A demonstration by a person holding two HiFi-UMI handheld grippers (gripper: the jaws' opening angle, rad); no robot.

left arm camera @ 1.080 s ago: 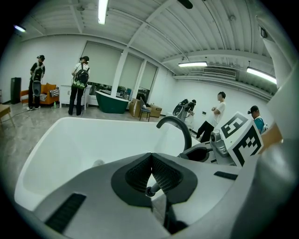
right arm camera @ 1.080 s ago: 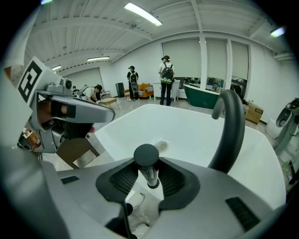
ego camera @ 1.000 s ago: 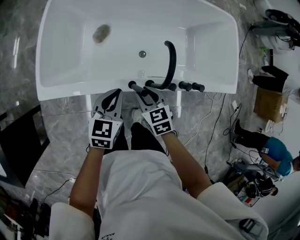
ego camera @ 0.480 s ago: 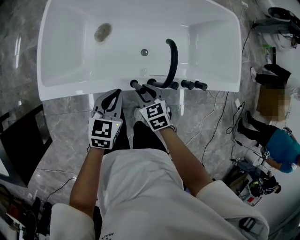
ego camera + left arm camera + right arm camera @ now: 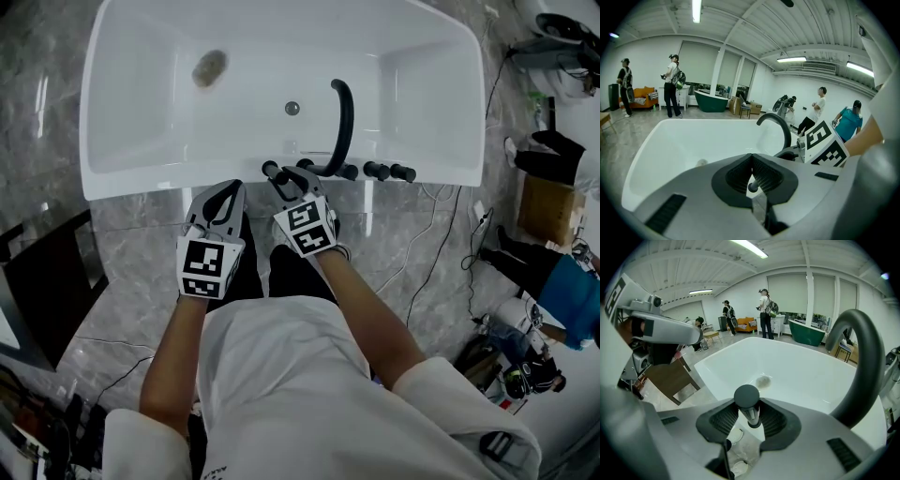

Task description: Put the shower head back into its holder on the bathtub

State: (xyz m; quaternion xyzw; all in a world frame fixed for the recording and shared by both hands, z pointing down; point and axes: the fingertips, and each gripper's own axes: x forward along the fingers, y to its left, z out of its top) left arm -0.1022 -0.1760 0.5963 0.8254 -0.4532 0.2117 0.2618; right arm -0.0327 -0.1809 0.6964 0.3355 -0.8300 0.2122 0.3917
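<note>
Since a second ago the right hand-held gripper (image 5: 289, 184) has crept a little closer to the near rim of the bathtub (image 5: 141, 183), while the left one has kept its place.

At the far left a dark piece of furniture (image 5: 37, 272) stands on the grey marble floor (image 5: 122, 253). The white bathtub spans the top of the head view. A grey-brown blotch (image 5: 210, 67) lies on its bottom towards the left end, and a round drain (image 5: 292, 108) sits near the middle.

The left hand-held gripper (image 5: 225, 192) hangs over the floor just short of the tub's near rim. Its own view shows the ribbed pads (image 5: 761, 173) brought together with nothing clamped between them.

Just to its right, the right hand-held gripper is closed on the shower head (image 5: 272, 172), a slim black stick type. In that gripper's view the round black cap (image 5: 747, 397) stands up between the two pads, which press on its shaft from either side. The shower head is held at the tub's near rim, just left of the base of the spout; I cannot tell from these views whether it is touching its holder.

The curved black faucet spout (image 5: 343, 122) arches from the rim out over the basin. Two black handles (image 5: 375, 171) sit to its right on the same rim. Past the tub's right end, black cables (image 5: 422, 272) trail across the floor, a cardboard box (image 5: 542, 208) stands near the edge, and a person in a teal shirt (image 5: 574, 305) is at the far right.
</note>
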